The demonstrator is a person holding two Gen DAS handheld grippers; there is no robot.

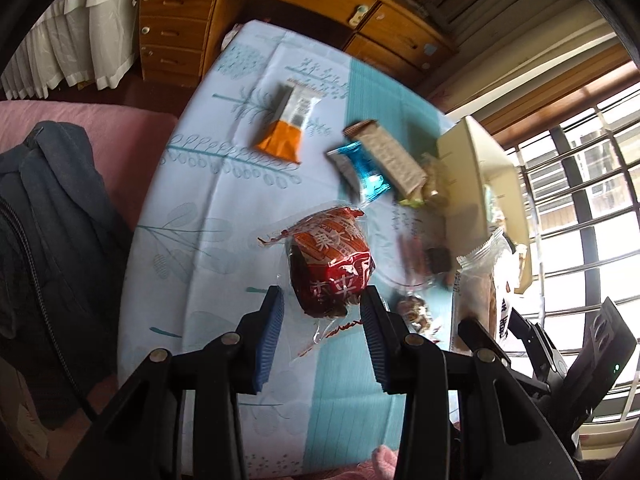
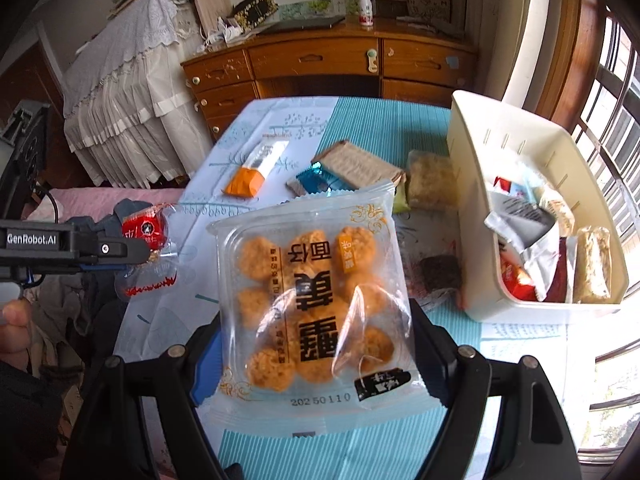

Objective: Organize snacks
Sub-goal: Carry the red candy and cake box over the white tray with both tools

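**Two snacks up in the tools, five packs left on the tabletop**

Going left to right. In the right wrist view, the left tool [image 2: 154, 254] comes in from the far left, and its black body reads "GenRobot.AI" in white. It's clamped on one red snack [image 2: 145, 229] in a clear wrapper with red zigzag ends. In the left wrist view that same red snack [image 1: 330, 262] sits between the blue pads with white Chinese characters on it, which I can't make out properly.

Next over, the right tool [image 2: 316, 344] has its jaws spread wide around one clear tray pack [image 2: 314, 304], gripping it at both sides. I count about nine round golden cookies inside. It has big black Chinese print that looks upside down from here, an orange tag, and "20250110" stamped near the bottom edge.

Behind it on the blue-and-white tabletop [image 2: 372, 128], left to right: one orange-and-white packet [image 2: 256, 168], one small blue packet [image 2: 316, 180], one brown bar [image 2: 356, 164], one pale rice-cake pack [image 2: 432, 180], and closer in, one dark square snack [image 2: 440, 272] in clear wrap. The writing on those is too blurry to read.

Far right is one white plastic bin [image 2: 476, 152] standing on the tabletop. It holds a jumble of wrappers: red, silver and a grain bar. They overlap, so I can't give an exact count.
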